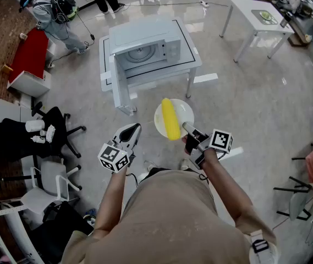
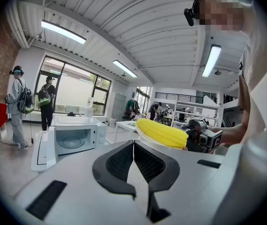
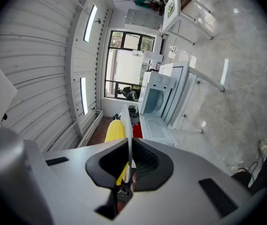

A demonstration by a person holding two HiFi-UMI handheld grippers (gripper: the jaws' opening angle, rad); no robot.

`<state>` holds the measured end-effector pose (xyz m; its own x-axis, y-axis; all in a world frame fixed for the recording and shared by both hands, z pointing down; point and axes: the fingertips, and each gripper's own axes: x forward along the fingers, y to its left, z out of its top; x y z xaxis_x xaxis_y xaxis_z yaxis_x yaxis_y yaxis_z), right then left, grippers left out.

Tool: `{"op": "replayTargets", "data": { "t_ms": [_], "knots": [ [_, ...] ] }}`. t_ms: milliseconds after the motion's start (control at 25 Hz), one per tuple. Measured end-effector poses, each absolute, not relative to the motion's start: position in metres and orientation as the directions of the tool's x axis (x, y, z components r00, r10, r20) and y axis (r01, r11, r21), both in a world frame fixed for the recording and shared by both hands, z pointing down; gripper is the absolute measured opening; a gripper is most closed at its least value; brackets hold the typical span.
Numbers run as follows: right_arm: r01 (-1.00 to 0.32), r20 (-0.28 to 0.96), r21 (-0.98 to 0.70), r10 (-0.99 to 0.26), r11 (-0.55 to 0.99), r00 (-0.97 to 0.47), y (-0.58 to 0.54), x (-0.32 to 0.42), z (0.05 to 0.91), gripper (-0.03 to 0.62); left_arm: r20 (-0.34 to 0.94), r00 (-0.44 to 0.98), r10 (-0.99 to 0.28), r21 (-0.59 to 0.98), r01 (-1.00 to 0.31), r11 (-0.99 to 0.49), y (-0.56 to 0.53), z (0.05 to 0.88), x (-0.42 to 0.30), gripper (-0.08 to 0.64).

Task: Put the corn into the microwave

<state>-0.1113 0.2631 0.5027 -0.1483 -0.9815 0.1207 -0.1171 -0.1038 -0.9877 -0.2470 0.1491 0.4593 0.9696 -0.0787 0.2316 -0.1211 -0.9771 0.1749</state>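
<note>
A yellow corn cob (image 1: 170, 119) lies on a white plate (image 1: 185, 110) held in the air in front of me. My right gripper (image 1: 188, 130) is shut on the plate's near rim; in the right gripper view the plate (image 3: 129, 125) stands edge-on between the pads with the corn (image 3: 116, 131) to its left. My left gripper (image 1: 133, 130) hovers to the plate's left, shut and holding nothing. The white microwave (image 1: 145, 51) sits on a low white table (image 1: 192, 65) farther ahead, with its door (image 1: 119, 87) swung open. The left gripper view shows the corn (image 2: 161, 132) and the open microwave (image 2: 74, 137).
A black office chair (image 1: 46, 131) and a white chair (image 1: 46, 183) stand at the left. A red cabinet (image 1: 29, 54) and two people (image 1: 51, 12) are at the far left. Another white table (image 1: 255, 10) is at the far right.
</note>
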Motion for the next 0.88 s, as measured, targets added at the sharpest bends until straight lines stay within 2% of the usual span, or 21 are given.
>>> {"op": "replayTargets", "data": {
  "t_ms": [160, 520, 880],
  "knots": [
    [-0.159, 0.114, -0.983, -0.982, -0.09, -0.15, 0.279, -0.096, 0.501, 0.023, 0.231, 0.97, -0.077, 0.171, -0.118, -0.978, 0.168, 0.458, -0.233, 0.006],
    [-0.149, 0.117, -0.984, -0.98, -0.093, -0.161, 0.321, -0.08, 0.502, 0.025, 0.221, 0.972, -0.077, 0.178, -0.117, -0.977, 0.21, 0.463, -0.208, 0.006],
    [-0.081, 0.118, -0.991, -0.98, -0.106, -0.161, 0.358, -0.062, 0.51, 0.026, 0.207, 0.975, -0.083, 0.195, -0.124, -0.973, 0.249, 0.472, -0.189, 0.006]
  ]
}}
